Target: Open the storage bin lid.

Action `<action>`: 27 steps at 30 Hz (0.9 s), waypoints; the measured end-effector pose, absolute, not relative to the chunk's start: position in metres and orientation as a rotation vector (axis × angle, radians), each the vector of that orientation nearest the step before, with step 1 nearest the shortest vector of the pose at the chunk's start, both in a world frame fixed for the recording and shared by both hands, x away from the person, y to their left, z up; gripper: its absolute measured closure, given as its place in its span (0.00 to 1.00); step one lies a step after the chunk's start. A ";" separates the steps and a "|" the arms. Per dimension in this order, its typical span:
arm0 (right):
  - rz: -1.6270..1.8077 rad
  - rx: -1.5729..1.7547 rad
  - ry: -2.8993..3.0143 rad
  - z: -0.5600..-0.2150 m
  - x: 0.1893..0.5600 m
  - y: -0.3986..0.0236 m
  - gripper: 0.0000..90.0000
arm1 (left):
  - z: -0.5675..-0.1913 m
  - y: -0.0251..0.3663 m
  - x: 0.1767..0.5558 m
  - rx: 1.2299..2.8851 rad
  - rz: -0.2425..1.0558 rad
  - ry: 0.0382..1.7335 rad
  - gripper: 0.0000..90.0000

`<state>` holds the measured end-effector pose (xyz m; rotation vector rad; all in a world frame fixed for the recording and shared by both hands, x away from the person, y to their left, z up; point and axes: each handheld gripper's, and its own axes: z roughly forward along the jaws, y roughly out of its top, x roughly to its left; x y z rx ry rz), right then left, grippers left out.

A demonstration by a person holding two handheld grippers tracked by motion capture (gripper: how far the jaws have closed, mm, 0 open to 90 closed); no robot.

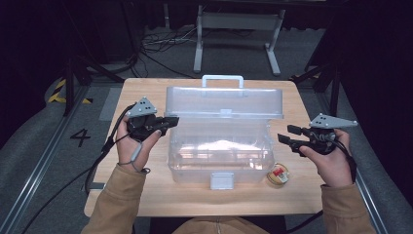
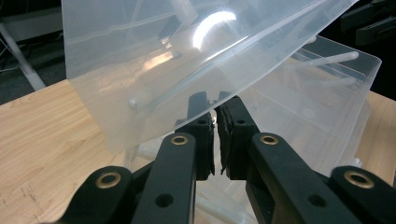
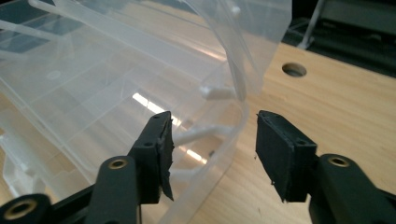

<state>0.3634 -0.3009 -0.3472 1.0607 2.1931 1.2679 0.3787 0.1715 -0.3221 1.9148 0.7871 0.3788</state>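
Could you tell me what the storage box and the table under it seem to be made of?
The storage box looks like clear, glossy plastic: the table shows through its walls and light glints off the lid. The table looks like pale wood or a wood-look laminate, matt, with visible grain.

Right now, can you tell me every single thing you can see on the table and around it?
Storage box: one, clear plastic, middle of the table, open.
Box lid: one, clear, standing up at the back, with a handle on top.
Latch: one, greyish, on the box's front wall.
Tape roll: one, yellowish with a red mark, on the table by the box's front right corner.
Table: one, light wood.
Metal stand: one, grey, on the floor behind the table.
Number 4: one, black, on the floor at the left.
Left gripper: one, black, shut on the lid's left edge.
Right gripper: one, black, open, jaws either side of the box's right wall.
Sleeves: two, tan.
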 end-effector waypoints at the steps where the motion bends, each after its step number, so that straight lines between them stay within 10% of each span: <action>1: 1.266 1.015 2.192 -0.348 0.364 -0.299 0.51 | -0.322 0.172 0.379 1.917 0.377 0.786 0.93; 15: 1.333 1.075 1.902 -0.349 0.372 -0.273 0.46 | -0.322 0.171 0.378 1.926 0.370 0.781 0.91; 27: 1.250 1.062 1.811 -0.343 0.383 -0.259 0.67 | -0.322 0.171 0.376 1.931 0.364 0.779 0.90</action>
